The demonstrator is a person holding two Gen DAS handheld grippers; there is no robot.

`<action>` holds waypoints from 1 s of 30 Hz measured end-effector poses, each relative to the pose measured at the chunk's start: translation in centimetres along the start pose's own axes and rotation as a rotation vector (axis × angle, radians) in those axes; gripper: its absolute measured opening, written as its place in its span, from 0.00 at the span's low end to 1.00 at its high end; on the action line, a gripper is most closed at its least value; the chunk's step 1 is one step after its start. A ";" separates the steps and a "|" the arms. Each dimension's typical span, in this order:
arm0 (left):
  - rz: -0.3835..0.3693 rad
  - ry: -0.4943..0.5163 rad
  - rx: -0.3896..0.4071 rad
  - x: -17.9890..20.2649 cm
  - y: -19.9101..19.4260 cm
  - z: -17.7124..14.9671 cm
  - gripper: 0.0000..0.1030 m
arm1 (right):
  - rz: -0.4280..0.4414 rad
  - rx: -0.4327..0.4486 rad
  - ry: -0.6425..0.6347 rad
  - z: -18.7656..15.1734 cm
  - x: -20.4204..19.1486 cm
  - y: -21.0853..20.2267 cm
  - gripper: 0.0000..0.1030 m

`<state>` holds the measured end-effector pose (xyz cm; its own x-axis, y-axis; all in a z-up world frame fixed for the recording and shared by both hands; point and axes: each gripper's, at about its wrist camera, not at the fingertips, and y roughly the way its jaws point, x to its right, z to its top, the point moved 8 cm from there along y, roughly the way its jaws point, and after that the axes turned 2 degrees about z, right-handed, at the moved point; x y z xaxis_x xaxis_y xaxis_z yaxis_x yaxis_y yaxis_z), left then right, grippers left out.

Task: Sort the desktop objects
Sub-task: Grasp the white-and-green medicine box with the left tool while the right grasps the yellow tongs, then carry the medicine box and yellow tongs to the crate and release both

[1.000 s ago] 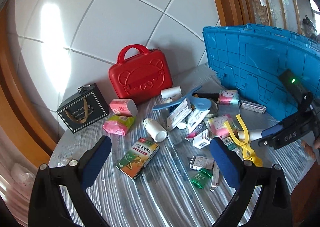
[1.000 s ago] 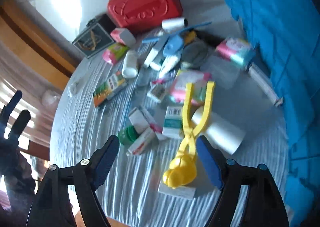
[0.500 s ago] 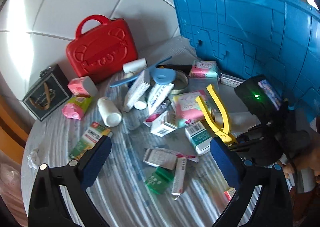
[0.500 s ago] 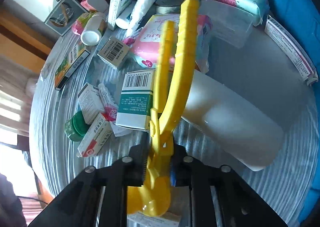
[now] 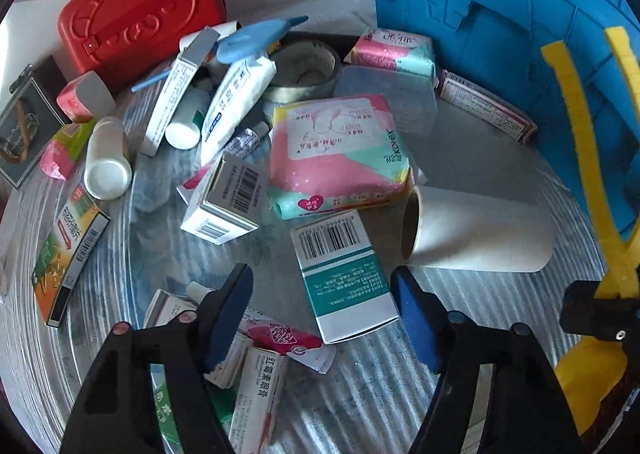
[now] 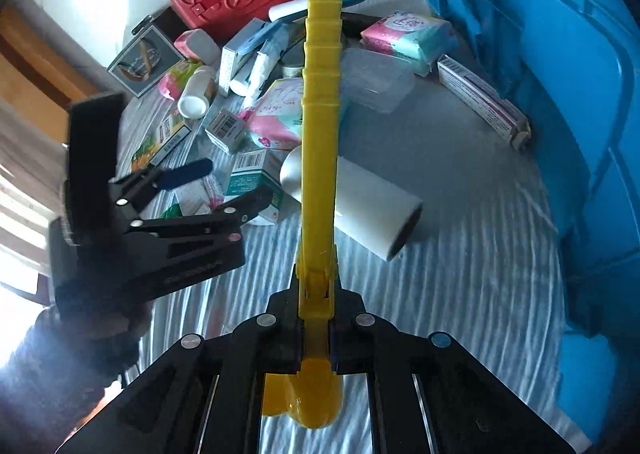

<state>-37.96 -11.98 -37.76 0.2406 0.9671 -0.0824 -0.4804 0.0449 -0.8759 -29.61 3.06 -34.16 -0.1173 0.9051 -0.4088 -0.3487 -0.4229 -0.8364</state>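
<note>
right hand-held gripper point(image 6: 314, 334) pinching yellow tongs point(image 6: 320, 101); left hand-held gripper point(image 5: 320, 318) closing, teal-and-white box point(image 5: 344, 278) between jaws

Bare tabletop point(image 6: 480, 262) right of the paper roll point(image 6: 360, 205) (blue crate point(image 6: 580, 93) walls it).

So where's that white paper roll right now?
The white paper roll lies on its side on the table's right part, just right of the teal-and-white box, below the pink pack, near the blue crate.

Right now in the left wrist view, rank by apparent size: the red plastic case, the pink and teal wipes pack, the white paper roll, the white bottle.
1. Red plastic case
2. Pink and teal wipes pack
3. White paper roll, nearly matching the pack; nearness makes this unsure
4. White bottle
</note>
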 end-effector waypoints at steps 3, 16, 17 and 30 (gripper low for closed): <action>0.012 -0.014 -0.031 -0.3 1.5 -0.4 0.62 | 0.008 0.000 -0.006 0.0 -0.2 -0.1 0.08; 0.073 0.064 0.170 -2.2 -8.3 1.9 0.34 | 0.051 0.133 -0.066 1.7 -5.0 -6.0 0.08; 0.088 0.071 0.200 -2.6 -9.9 2.3 0.34 | 0.059 0.157 -0.067 2.0 -5.7 -7.0 0.08; 0.171 0.149 0.596 -3.5 -29.2 12.0 0.34 | 0.006 0.554 -0.121 5.6 -13.8 -23.1 0.08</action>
<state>-34.88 -13.69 -6.15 0.2130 0.9295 -0.3011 -0.8991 0.0658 -0.4328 -25.18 0.62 -7.15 -0.2151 0.9151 -0.3410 -0.7799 -0.3711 -0.5041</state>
